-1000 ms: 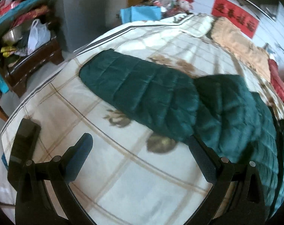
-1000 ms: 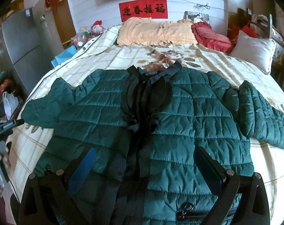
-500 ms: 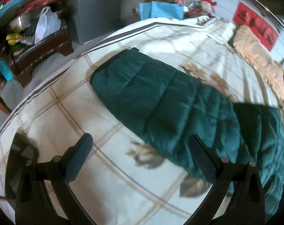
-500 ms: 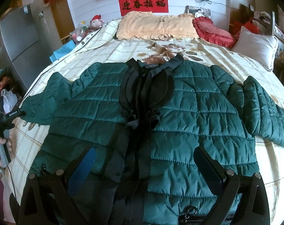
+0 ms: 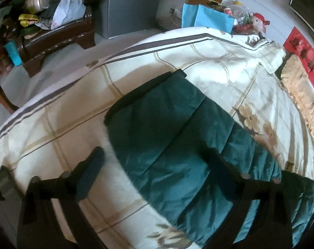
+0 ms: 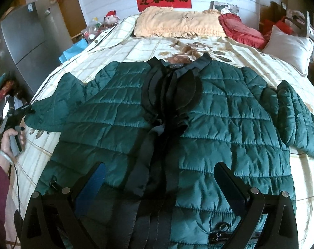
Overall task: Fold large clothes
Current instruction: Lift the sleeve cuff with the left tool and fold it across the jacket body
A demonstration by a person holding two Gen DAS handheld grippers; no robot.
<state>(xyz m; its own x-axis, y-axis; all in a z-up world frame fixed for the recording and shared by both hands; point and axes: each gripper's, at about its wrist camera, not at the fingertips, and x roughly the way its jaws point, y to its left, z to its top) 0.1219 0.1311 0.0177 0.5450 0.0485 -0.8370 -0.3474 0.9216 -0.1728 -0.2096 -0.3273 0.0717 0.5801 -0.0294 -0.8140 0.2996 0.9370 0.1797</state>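
A dark green quilted jacket (image 6: 219, 124) lies spread flat, front up, on the bed (image 6: 136, 47), its black collar and front placket open in the middle. Its left sleeve (image 5: 167, 134) stretches toward the bed's left edge, dark cuff (image 5: 144, 91) at the end. My left gripper (image 5: 154, 166) is open and empty, hovering over that sleeve; it also shows in the right wrist view (image 6: 13, 116), held in a hand by the sleeve end. My right gripper (image 6: 160, 178) is open and empty above the jacket's hem. The right sleeve (image 6: 298, 116) lies folded beside the body.
A peach pillow (image 6: 177, 23), a red cushion (image 6: 242, 31) and a white pillow (image 6: 287, 47) lie at the head of the bed. A grey fridge (image 6: 26, 41) and a cluttered dark wooden chair (image 5: 53, 33) stand left of the bed. Blue bags (image 5: 206, 18) sit by the wall.
My left gripper has moved along the left sleeve toward its cuff end and come lower over it. My right gripper has stayed over the hem, nearly still.
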